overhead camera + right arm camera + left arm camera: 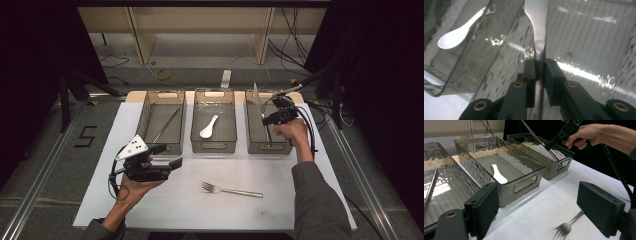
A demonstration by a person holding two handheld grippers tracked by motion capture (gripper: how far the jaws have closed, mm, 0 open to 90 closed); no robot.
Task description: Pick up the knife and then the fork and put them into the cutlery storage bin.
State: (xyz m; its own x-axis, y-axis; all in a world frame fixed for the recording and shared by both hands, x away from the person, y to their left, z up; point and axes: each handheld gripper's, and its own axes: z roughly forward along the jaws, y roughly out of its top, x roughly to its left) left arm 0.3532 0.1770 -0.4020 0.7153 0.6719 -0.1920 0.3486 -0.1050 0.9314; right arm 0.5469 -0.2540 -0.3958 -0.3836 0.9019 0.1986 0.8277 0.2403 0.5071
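White table [165,200]: three bins [214,141], fork [231,190]

Left gripper [167,156] agape, low; right gripper [266,119] clamped, raised.

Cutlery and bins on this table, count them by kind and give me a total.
Clear bins: 3, left, middle, right
White spoon: 1, in the middle bin
Fork: 1, on the white table cover
Knife: 1, clamped in the right tongs over the right bin
Slim metal utensil: 1, in the left bin, kind unclear
Total: 7
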